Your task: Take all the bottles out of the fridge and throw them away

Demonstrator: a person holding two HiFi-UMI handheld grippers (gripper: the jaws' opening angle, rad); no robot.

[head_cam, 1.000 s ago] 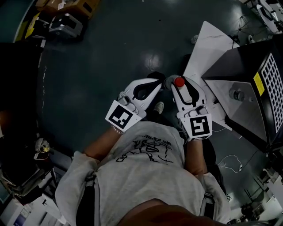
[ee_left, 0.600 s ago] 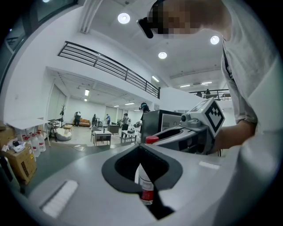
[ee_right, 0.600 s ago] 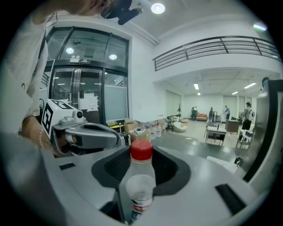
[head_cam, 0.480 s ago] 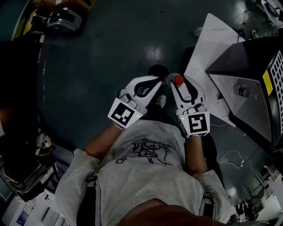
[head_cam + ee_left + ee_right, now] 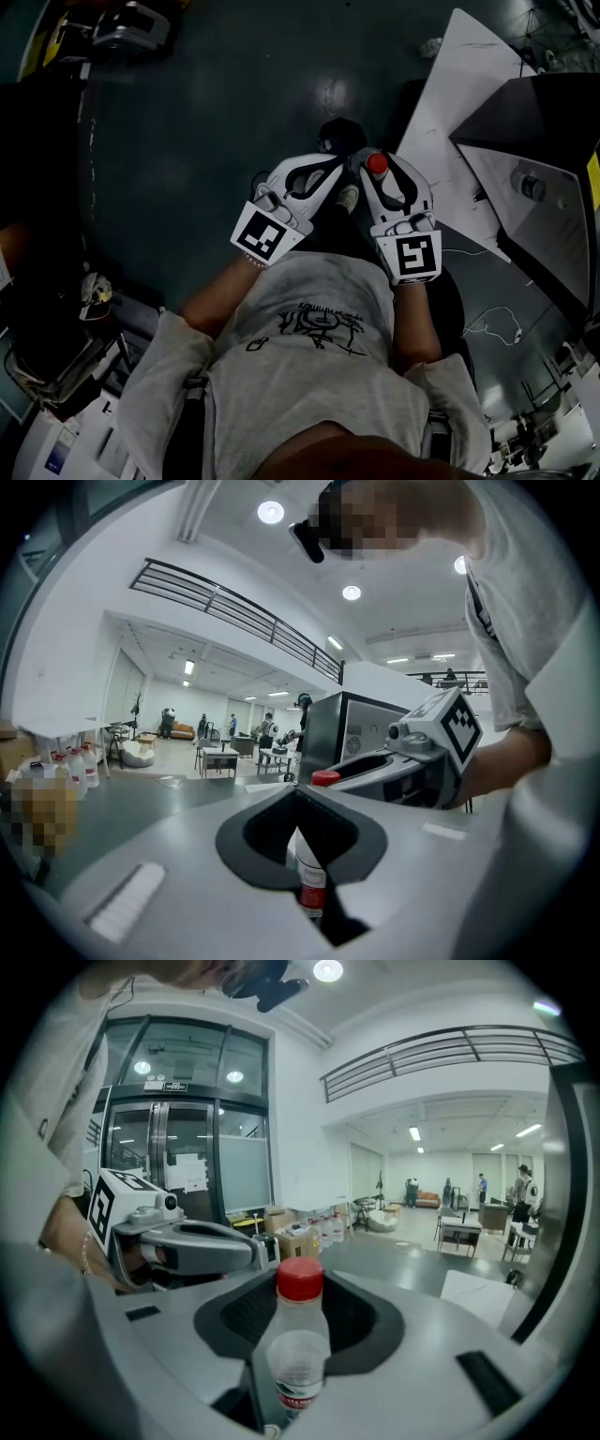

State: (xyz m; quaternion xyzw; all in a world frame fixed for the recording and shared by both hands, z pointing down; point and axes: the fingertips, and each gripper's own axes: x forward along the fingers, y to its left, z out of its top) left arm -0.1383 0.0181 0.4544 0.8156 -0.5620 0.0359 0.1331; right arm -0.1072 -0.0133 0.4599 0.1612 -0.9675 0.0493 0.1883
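Both grippers have sunk slightly, side by side before the person's torso (image 5: pixel 309 356): the right gripper (image 5: pixel 382 176) is clamped on a red-capped bottle (image 5: pixel 299 1335), the left gripper (image 5: pixel 333 172) is closed and empty, so one bottle is out and its disposal is judged outstanding.

The head view looks steeply down from the person's head, past a grey shirt (image 5: pixel 309 375) and both forearms, onto the dark floor (image 5: pixel 206 122). The left hand-held gripper (image 5: pixel 330 173) and right hand-held gripper (image 5: pixel 372 167) sit close below it, mid-frame. The left gripper view rides on its hand-held gripper and faces almost level across a large hall, with the right one close at its right side. The right gripper view faces the same hall, with the left one close at its left. Both share the far sofa (image 5: pixel 182 731), and each catches the red-capped bottle (image 5: pixel 300 1335) that the head view sees from above.
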